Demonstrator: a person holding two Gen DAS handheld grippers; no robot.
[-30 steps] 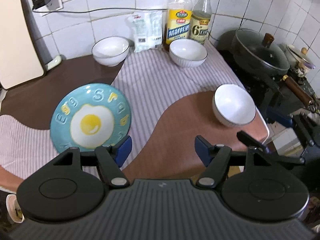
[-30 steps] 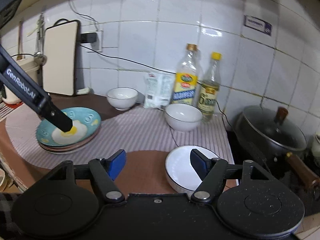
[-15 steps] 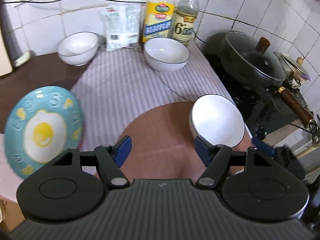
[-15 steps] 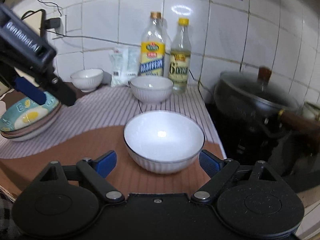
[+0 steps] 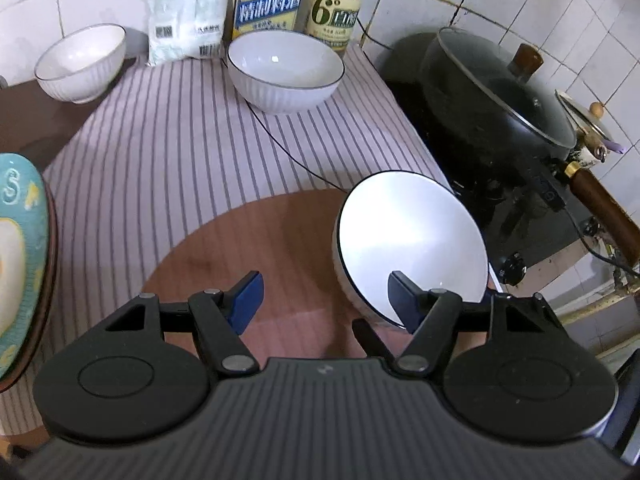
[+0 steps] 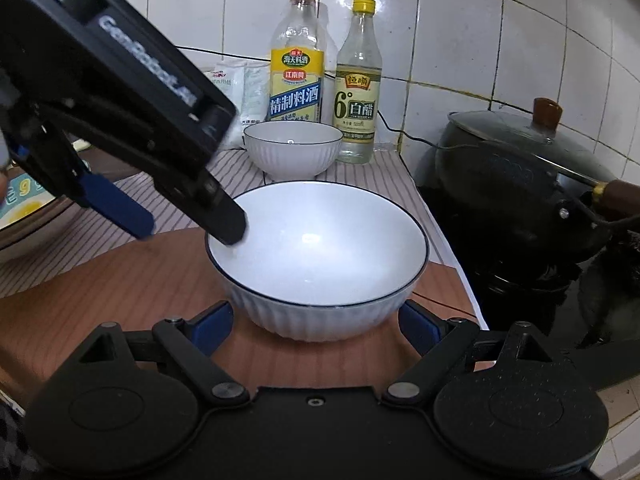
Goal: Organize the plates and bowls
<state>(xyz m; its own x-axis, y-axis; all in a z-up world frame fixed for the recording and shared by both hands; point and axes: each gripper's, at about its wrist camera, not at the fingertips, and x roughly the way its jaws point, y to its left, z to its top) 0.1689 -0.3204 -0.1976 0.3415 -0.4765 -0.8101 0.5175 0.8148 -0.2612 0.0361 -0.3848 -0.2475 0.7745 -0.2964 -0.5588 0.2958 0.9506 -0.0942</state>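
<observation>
Left gripper was wide open, holding nothing, one finger over the rim inside the near bowl, the other outside at 9 o'clock. Right gripper was also spread wide and empty, straddling that bowl's base. Second bowl sat at 12 o'clock, third bowl at 10, egg plate at 9. Risk: both closing at once would likely tip the bowl or collide fingers; thin-rim pinch could slip.

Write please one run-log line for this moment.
left gripper: open, one finger inside rim of near white ribbed bowl | right gripper: open, flanking same bowl | blue egg-print plate: on stack
</observation>
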